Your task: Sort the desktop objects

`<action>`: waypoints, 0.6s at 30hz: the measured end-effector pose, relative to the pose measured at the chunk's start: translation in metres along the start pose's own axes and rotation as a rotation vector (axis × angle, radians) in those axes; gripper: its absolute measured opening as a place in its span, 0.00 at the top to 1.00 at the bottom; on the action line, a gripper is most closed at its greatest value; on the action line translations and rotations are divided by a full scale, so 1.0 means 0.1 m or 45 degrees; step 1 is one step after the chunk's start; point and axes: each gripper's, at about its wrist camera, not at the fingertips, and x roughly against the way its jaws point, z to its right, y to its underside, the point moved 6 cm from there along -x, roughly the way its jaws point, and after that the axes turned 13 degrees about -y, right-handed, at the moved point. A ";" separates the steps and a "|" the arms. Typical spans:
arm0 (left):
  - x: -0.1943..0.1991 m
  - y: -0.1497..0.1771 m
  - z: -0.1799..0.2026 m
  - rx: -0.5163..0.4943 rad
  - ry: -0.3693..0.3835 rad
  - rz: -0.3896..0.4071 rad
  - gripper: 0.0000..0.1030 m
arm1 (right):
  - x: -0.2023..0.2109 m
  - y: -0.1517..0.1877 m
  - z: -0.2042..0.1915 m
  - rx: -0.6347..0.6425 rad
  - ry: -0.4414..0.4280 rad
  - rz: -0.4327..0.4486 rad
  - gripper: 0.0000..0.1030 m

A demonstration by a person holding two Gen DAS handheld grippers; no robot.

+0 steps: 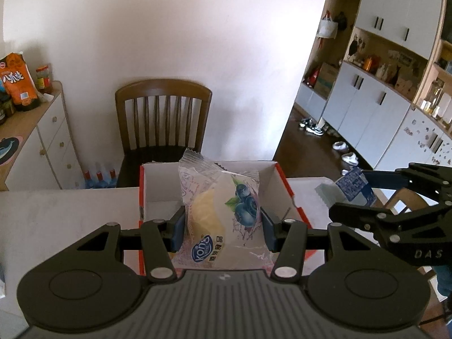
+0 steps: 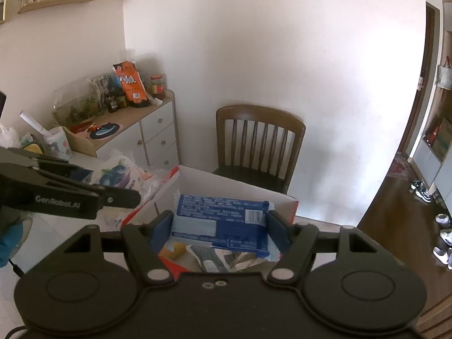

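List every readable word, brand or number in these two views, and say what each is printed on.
"kong": blue oval logo on the blueberry snack packet.
"DAS": right tongs, seen from the left wrist.
"GenRobot.AI": left tongs, seen from the right wrist.
Too small or blurred: print and barcode on the blue packet; characters on the orange bag.

Two matte black handheld grippers with blue finger pads

The left gripper [image 1: 223, 226] at the lower centre of its own view has a ribbed dark grey top plate, two round black discs at its sides, angular black link arms with silver pivot screws, and blue pads [image 1: 177, 230]. The right gripper [image 2: 219, 228] looks alike; white "GenRobot.AI" lettering marks the left one's side at centre left, beside a blue glove [image 2: 10, 243] and thin black cable.
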 end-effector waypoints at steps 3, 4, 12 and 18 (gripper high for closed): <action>-0.16 -0.03 -0.02 -0.005 -0.014 -0.021 0.50 | -0.11 -0.01 0.05 0.001 -0.005 -0.014 0.31; -0.24 -0.03 -0.03 -0.003 -0.017 -0.036 0.50 | -0.15 0.00 0.07 0.002 -0.005 -0.020 0.31; -0.71 0.08 -0.04 -0.064 -0.061 -0.109 0.50 | -0.55 0.06 0.27 0.003 -0.003 -0.083 0.31; -1.00 0.13 -0.04 -0.072 -0.057 -0.167 0.50 | -0.84 0.19 0.43 -0.004 -0.005 -0.114 0.31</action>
